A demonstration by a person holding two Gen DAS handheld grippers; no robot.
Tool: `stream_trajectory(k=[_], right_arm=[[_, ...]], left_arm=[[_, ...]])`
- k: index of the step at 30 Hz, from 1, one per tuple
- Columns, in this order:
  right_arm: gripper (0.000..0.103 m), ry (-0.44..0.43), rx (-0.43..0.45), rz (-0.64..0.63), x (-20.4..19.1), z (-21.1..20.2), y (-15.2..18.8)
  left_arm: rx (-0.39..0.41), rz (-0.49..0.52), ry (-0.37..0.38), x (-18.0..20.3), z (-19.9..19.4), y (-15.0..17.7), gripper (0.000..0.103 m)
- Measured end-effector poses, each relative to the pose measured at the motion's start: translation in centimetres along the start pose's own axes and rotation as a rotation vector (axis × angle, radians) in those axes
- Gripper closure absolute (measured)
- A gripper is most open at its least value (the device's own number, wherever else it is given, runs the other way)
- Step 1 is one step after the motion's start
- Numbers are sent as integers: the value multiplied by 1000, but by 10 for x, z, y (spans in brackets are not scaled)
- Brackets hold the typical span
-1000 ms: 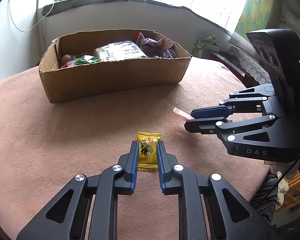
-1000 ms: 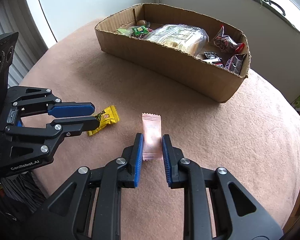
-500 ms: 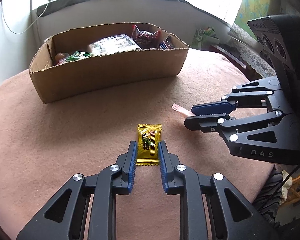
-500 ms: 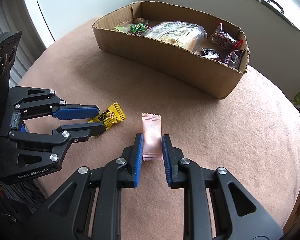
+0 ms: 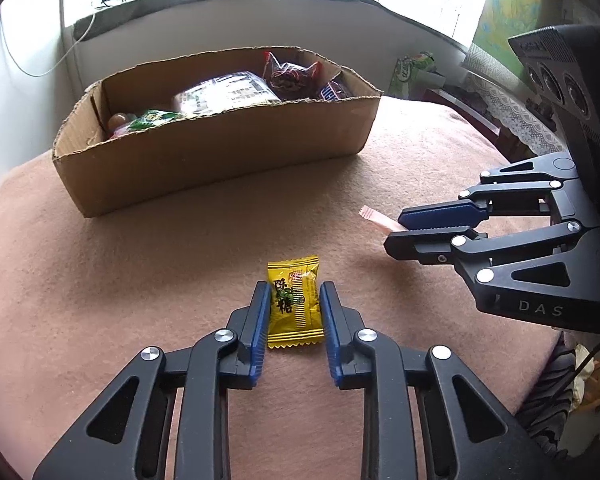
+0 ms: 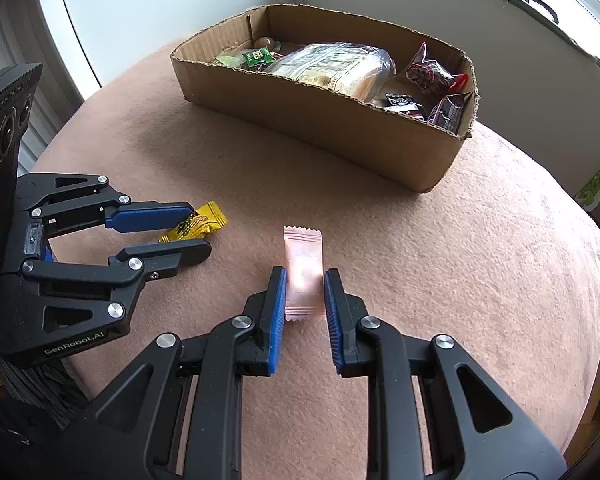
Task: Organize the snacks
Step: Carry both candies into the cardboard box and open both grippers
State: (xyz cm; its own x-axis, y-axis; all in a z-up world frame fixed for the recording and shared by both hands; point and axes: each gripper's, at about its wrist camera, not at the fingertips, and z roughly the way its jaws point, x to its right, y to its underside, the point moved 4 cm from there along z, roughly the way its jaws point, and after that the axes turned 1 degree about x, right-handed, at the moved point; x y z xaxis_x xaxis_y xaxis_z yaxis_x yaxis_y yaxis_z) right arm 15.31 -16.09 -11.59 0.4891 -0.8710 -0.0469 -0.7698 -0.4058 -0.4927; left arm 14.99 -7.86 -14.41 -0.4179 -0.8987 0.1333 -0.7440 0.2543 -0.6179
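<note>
My left gripper (image 5: 294, 292) is shut on a yellow candy packet (image 5: 295, 305), which stays flat between its blue pads and looks lifted off the blanket. My right gripper (image 6: 304, 280) is shut on a pink candy packet (image 6: 302, 270), likewise held above the blanket. Each gripper shows in the other's view: the right one (image 5: 396, 226) with the pink packet's end (image 5: 374, 216) sticking out, the left one (image 6: 198, 228) with the yellow packet (image 6: 198, 224). The cardboard box (image 5: 220, 160), also in the right wrist view (image 6: 320, 120), stands ahead and holds several snacks.
A brown blanket (image 5: 100, 280) covers the round table. The box holds a large clear bag (image 6: 336, 66), a red-and-dark packet (image 6: 428, 72), a green packet (image 6: 256, 56) and dark bars. A wall and windowsill with plants lie behind the box. The table edge drops off at right.
Both grippers have risen a little and moved toward the box, each carrying its packet. Both stayed shut on their packets.
</note>
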Motion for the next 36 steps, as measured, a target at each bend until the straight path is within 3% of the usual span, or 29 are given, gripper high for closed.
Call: stream_trajectory(k=[20,36], right_arm=[[83,43,117,18,17,-46,-29],[83,87,178,39,47,-45,-90]], left_arm=[[175,-75,-61,-31,-45,-56,80],[240,-95,-106,-52,-40,-116,80]])
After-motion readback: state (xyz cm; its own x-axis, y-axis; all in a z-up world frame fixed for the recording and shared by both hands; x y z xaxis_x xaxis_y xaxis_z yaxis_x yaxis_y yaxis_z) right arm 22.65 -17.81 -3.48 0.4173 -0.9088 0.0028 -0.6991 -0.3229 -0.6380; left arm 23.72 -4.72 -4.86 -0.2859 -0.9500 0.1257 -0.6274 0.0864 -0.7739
